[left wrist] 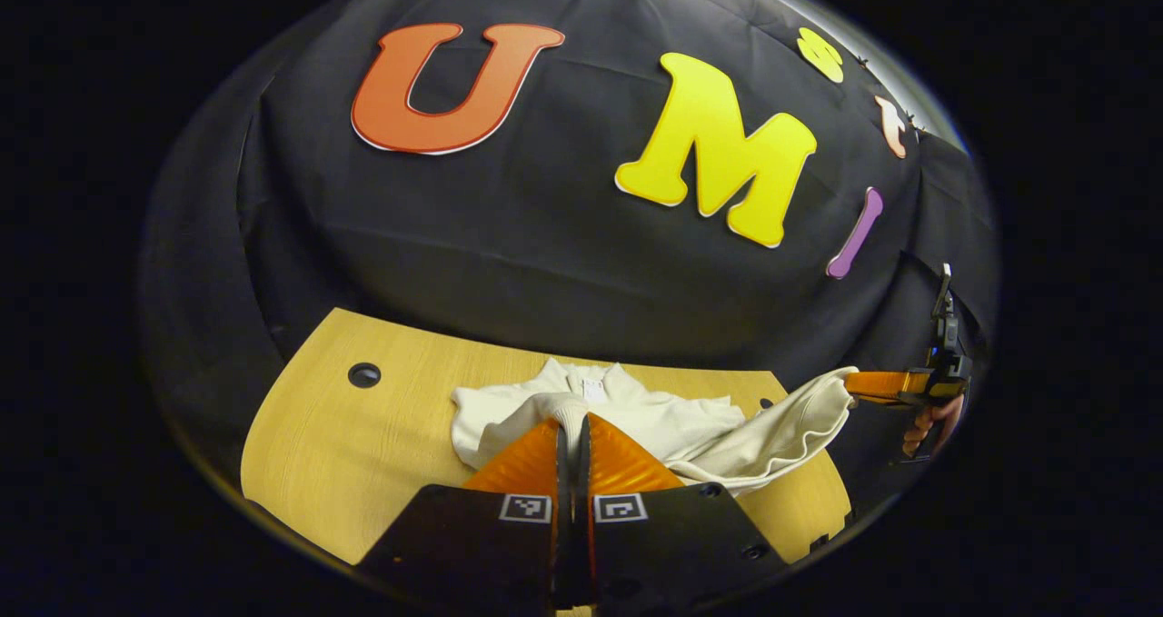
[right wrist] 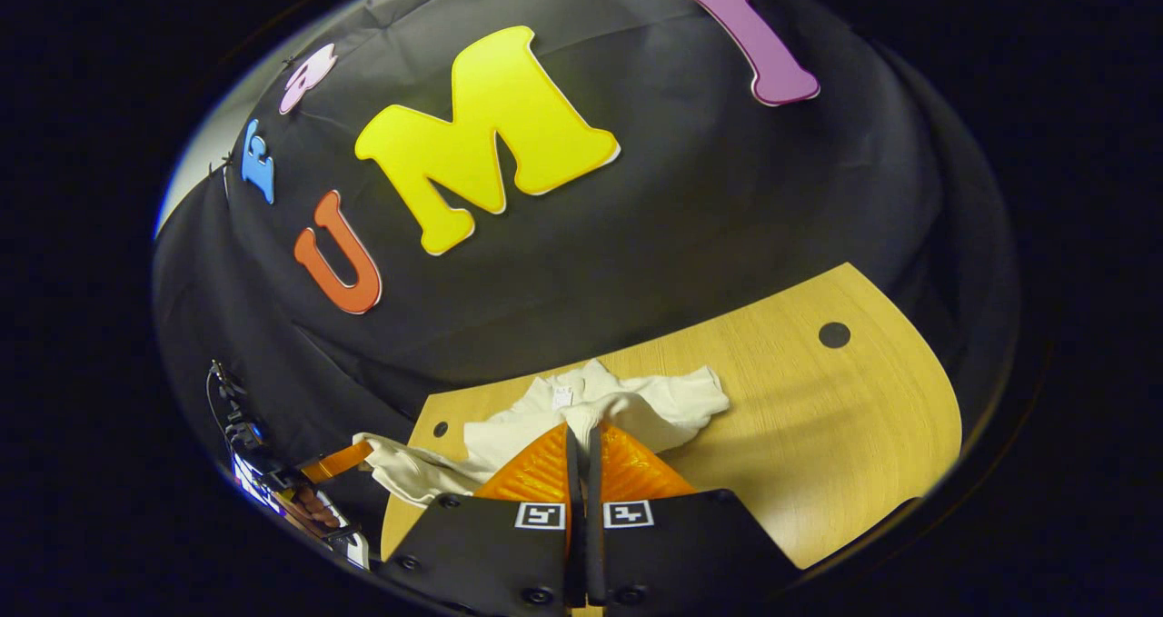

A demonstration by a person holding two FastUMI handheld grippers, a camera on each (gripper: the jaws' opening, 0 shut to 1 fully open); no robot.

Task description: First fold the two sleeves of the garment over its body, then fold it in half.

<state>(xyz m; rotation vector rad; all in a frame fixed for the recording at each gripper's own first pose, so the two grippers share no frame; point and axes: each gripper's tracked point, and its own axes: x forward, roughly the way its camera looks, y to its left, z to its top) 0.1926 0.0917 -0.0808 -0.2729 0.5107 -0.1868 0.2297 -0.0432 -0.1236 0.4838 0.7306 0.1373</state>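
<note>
**Both grippers clamped on the cream garment**

On the wooden table (left wrist: 327, 453), your cream garment (left wrist: 654, 417) lies bunched near the back edge, just in front of the black cloth wall (left wrist: 545, 263). Its neck opening, with a small white label (left wrist: 592, 388) inside, faces the cameras.

In the left gripper view, your left gripper (left wrist: 572, 431) has its fingers drawn together, with a fold of the garment's fabric pinched between the tips. At the far right of that view, your right gripper (left wrist: 859, 383) appears, with the hand (left wrist: 931, 422) that holds it beyond the table's edge. A stretch of the garment, seemingly a sleeve (left wrist: 800, 422), is pulled out toward it and lifted off the table, its end meeting the fingertips.

In the right gripper view, your right gripper (right wrist: 581, 440) is likewise closed, with cream fabric gathered at the tips. The left gripper (right wrist: 350, 458) sits at the lower left there, a strip of the garment (right wrist: 409, 467) drawn out to it past the table's edge.

The table (right wrist: 818, 426) carries a dark round hole (right wrist: 833, 334) off to one side of the garment, well apart from it.
</note>
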